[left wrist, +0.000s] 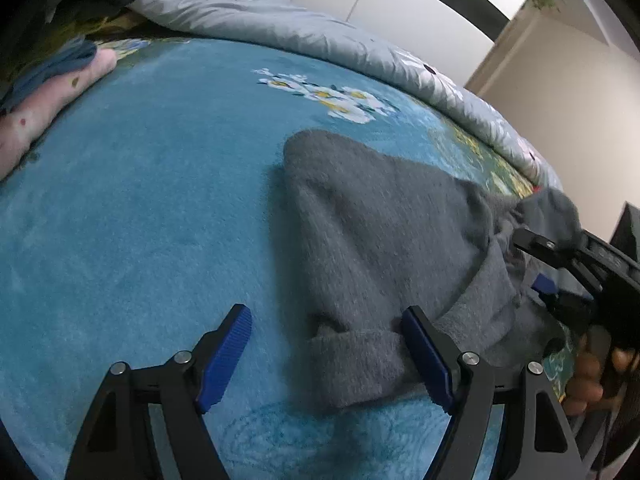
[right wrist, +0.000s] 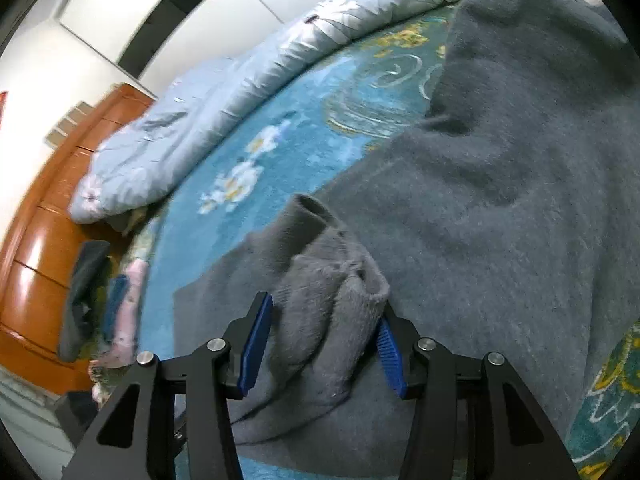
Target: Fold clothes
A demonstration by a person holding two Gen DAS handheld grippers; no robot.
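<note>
A fuzzy grey sweater (left wrist: 372,232) lies on a teal floral blanket (left wrist: 140,200). My left gripper (left wrist: 328,344) is open, its jaws wide apart, with the sweater's folded cuff (left wrist: 356,364) lying between them against the right pad. In the right wrist view the sweater (right wrist: 500,208) covers most of the bed. My right gripper (right wrist: 320,344) has a bunched sleeve cuff (right wrist: 324,300) between its pads, partly closed on it. The right gripper also shows at the right edge of the left wrist view (left wrist: 560,264), held by a hand.
A light grey floral duvet (left wrist: 320,28) is bunched along the far edge of the bed. A stack of folded clothes (right wrist: 108,312) lies at the bed's left end by a wooden headboard (right wrist: 44,208). A pink garment (left wrist: 44,108) lies at far left.
</note>
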